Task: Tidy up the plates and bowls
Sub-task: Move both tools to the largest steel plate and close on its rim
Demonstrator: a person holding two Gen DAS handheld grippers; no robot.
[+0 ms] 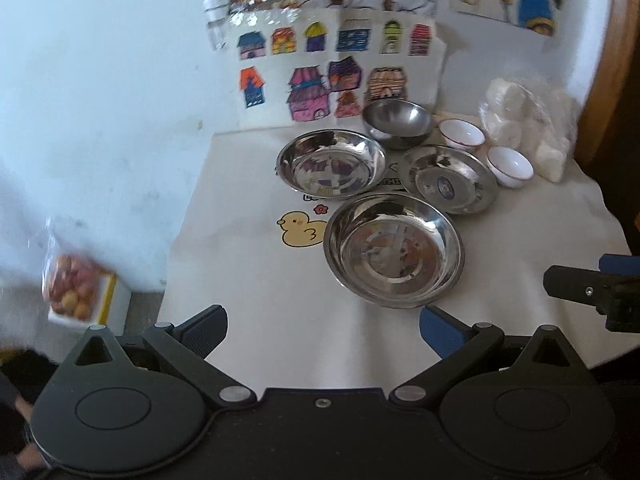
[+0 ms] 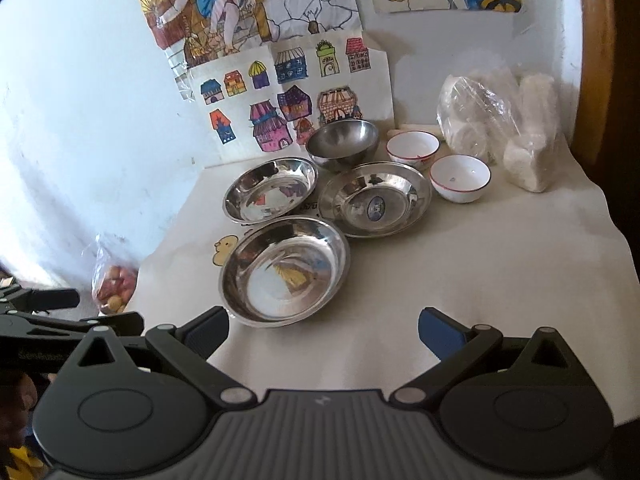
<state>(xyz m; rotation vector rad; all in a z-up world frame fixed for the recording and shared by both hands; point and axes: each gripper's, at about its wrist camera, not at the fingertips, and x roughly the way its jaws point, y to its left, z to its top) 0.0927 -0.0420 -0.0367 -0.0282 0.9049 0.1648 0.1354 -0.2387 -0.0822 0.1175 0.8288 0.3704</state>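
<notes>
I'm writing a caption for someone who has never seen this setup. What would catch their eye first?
Probably the shiny steel dishes clustered mid-table: the nearest steel plate, two more behind it, and a deeper steel bowl at the back. To their right sit two white bowls with red rims. Bright children's drawings of houses lean against the wall behind, while both tongs hang open in front, empty.

3 steel plates upright in a cluster: near plate [image 2: 283,271], left plate [image 2: 270,190], stickered plate [image 2: 375,198]. Steel bowl [image 2: 343,144] behind them. 2 white red-rimmed bowls [image 2: 412,147] [image 2: 460,178] to the right, all empty.
</notes>
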